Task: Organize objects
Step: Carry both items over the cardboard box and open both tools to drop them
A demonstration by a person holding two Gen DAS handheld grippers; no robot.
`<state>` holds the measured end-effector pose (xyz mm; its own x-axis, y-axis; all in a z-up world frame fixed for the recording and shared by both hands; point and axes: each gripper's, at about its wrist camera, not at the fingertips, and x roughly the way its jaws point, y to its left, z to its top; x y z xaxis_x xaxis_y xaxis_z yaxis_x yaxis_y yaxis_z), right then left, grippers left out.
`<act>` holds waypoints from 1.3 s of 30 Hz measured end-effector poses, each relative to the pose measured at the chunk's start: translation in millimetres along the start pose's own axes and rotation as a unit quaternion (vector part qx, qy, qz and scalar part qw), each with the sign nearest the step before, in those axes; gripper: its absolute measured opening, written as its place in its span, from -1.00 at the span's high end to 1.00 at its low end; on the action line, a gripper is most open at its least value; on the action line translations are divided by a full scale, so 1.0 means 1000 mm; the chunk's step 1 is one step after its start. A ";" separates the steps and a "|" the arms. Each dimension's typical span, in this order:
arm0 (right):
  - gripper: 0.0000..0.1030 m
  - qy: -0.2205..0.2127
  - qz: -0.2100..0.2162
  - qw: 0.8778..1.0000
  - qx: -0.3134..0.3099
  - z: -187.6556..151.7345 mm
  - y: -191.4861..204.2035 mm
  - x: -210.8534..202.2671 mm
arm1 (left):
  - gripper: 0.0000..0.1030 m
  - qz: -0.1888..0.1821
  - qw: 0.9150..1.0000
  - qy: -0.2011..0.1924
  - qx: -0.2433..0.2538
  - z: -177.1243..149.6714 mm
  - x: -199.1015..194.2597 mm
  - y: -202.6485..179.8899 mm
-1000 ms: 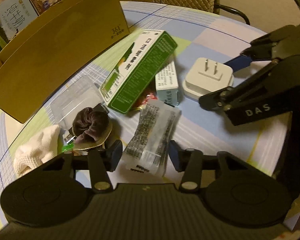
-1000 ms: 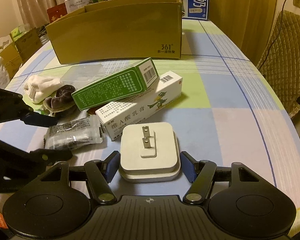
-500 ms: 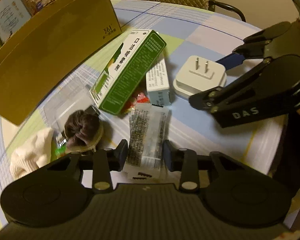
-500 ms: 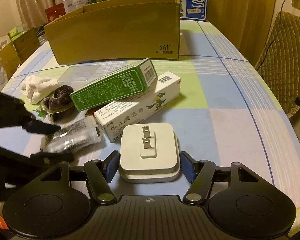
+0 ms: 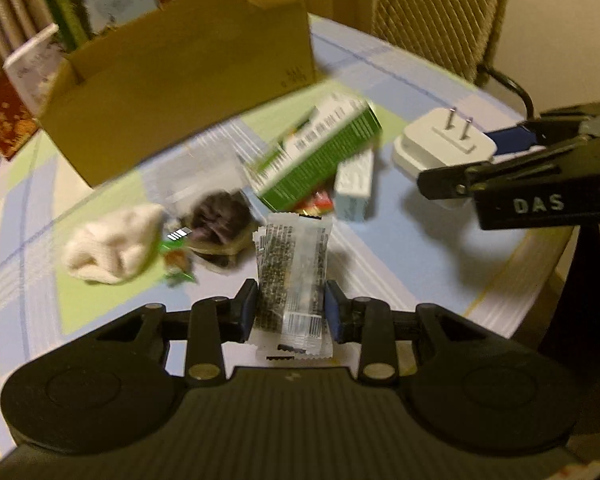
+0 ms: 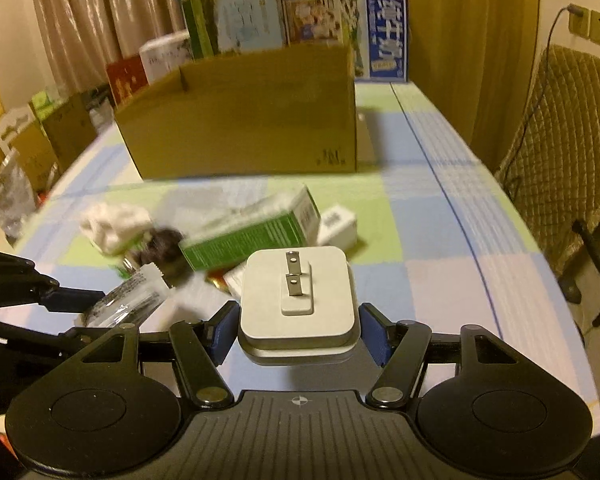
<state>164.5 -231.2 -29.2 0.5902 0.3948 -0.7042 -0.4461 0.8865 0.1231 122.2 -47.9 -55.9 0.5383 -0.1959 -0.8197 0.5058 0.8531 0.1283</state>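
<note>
Both hands are engaged in the pick-up step of the sorting task, each with one item taken from the clutter in front of the open brown cardboard box [image 5: 188,92].

The left gripper [image 5: 291,307] has its jaws drawn narrow on a clear plastic packet with dark printed contents [image 5: 294,264]. The blue pads press its two long edges, and the packet stands up between them, clear of the checked tabletop [image 5: 412,248].

The right gripper [image 6: 298,326] holds a white square plug adapter with two metal prongs [image 6: 298,292], jaws at a middling width with the pads against its sides. The adapter appears lifted off the tabletop, though the view from behind it makes that judgement uncertain.

The next move, as I judge it, is to carry both items over the near wall of the cardboard box and release them inside. That calls for enough height to clear the wall and the green-and-white carton [image 5: 320,152] lying just in front of the box.

Remaining in front of the box:
- a white tube carton [image 5: 354,188], partly under the green one;
- a dark brown scrunchie [image 5: 216,220];
- a white cloth bundle [image 5: 112,248];
- small red and green wrappers, too blurred to identify.

Limits of view:
- The interior of the box is hidden in both views.
- Motion blur smears the carton print and the small items.
- The packet's lower end is cut off behind the left gripper body.
</note>
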 end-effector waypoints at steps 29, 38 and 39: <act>-0.19 0.022 0.041 0.998 -0.047 0.243 -0.013 0.167 | 0.41 0.066 0.990 -0.067 -0.107 0.217 0.072 0.180; -0.20 0.042 0.035 0.998 -0.038 0.252 -0.020 0.210 | 0.48 0.056 0.991 -0.052 -0.110 0.220 0.124 0.192; -0.19 0.043 0.033 0.998 -0.037 0.253 -0.020 0.213 | 0.47 0.060 0.990 -0.055 -0.114 0.220 0.126 0.193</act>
<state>469.6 -103.8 -4.9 0.4992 0.4277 -0.7536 -0.5334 0.8371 0.1217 436.3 -14.3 -11.4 0.6613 -0.1276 -0.7391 0.2760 0.9577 0.0815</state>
